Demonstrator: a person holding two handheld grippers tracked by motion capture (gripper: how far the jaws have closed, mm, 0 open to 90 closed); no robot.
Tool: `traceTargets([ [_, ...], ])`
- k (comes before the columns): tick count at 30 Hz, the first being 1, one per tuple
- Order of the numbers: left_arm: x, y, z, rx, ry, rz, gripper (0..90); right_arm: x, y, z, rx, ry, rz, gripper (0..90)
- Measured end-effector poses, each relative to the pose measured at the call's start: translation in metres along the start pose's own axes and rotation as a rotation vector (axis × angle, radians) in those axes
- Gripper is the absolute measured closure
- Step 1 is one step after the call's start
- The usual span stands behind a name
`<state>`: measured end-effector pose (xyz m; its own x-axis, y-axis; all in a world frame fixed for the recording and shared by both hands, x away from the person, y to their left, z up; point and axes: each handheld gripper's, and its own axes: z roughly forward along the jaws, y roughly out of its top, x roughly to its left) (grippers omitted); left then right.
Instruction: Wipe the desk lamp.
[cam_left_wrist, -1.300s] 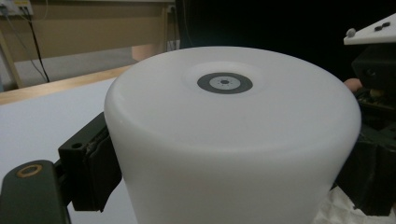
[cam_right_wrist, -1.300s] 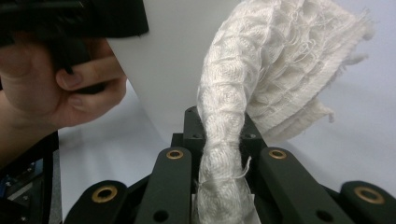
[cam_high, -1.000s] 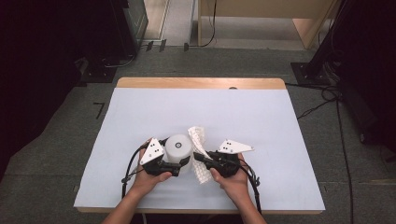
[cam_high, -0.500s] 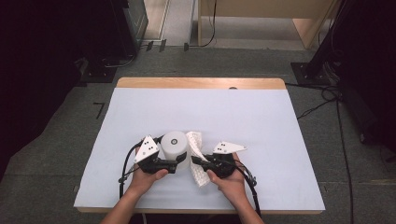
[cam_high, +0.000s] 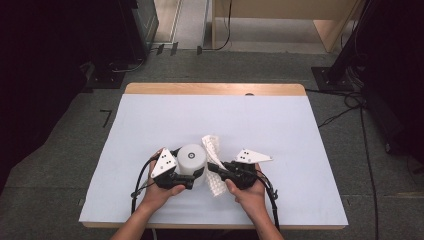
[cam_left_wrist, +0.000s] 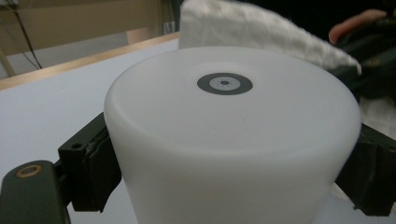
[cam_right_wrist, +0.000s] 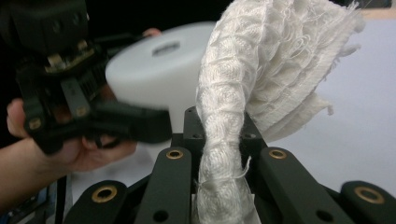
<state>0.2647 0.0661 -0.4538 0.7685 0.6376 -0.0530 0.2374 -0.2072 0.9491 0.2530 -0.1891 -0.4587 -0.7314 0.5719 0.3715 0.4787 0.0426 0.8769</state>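
left gripper (cam_high: 196, 176): jaws squeeze the white cup (cam_high: 192, 159) from both sides so it stays put | right gripper (cam_high: 214, 167): pinched tight on the white cloth (cam_high: 212, 150), at 3 o'clock of the cup, likely ready to wipe it | both near the table (cam_high: 300, 130) front edge

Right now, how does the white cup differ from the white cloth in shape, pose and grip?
The cup is a smooth, rigid, upside-down cylinder; the cloth is a soft, waffle-textured, frayed strip. The cup is clamped across its wide sides by the left gripper; the cloth is bunched thin in the right gripper. Both are white and held side by side.
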Motion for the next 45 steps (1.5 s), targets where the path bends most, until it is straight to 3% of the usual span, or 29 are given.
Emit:
traceTargets([
  [2,0.005,0.002,-0.003,-0.033,0.012,-0.033,9.0,0.001,-0.005,0.006,0.049,-0.013,0.000,79.7],
  [5,0.010,0.002,-0.005,-0.054,0.016,-0.045,9.0,0.001,-0.009,0.011,0.106,-0.068,-0.017,79.7],
  [10,0.013,-0.009,0.005,0.020,0.073,-0.003,9.0,-0.007,-0.004,0.002,0.064,-0.079,-0.006,79.7],
  [15,0.007,-0.012,0.008,0.018,0.101,0.058,8.8,-0.014,-0.004,-0.006,0.051,-0.097,0.006,79.7],
  [18,0.004,-0.012,0.006,0.023,0.127,0.056,7.7,-0.015,-0.003,-0.009,0.046,-0.100,0.010,79.7],
  [22,-0.003,-0.014,0.005,0.006,0.211,-0.002,0.2,-0.015,-0.004,-0.009,0.054,-0.108,-0.002,79.6],
  [28,-0.024,-0.017,0.017,0.068,0.343,0.011,0.2,-0.020,-0.004,-0.011,0.052,-0.121,0.009,79.5],
  [30,-0.025,-0.015,0.018,0.072,0.380,0.010,5.8,-0.020,-0.005,-0.010,0.051,-0.119,0.009,79.6],
  [36,-0.012,-0.013,0.012,0.056,0.283,-0.027,8.8,-0.017,-0.010,-0.002,0.081,-0.104,0.008,79.6],
  [38,-0.007,-0.010,0.007,0.015,0.196,-0.052,8.9,-0.015,-0.013,0.004,0.095,-0.093,0.003,79.6],
  [39,-0.002,-0.008,0.003,-0.016,0.125,-0.077,8.9,-0.013,-0.014,0.005,0.103,-0.092,0.001,79.6],
  [40,0.000,-0.006,0.001,-0.029,0.090,-0.089,8.9,-0.012,-0.015,0.008,0.108,-0.087,-0.005,79.6],
  [42,0.001,-0.003,0.000,-0.035,0.040,-0.082,8.9,-0.009,-0.015,0.010,0.108,-0.081,-0.007,79.7],
  [45,0.000,-0.002,-0.001,-0.035,0.017,-0.051,9.0,-0.006,-0.014,0.011,0.099,-0.065,-0.013,79.7],
])
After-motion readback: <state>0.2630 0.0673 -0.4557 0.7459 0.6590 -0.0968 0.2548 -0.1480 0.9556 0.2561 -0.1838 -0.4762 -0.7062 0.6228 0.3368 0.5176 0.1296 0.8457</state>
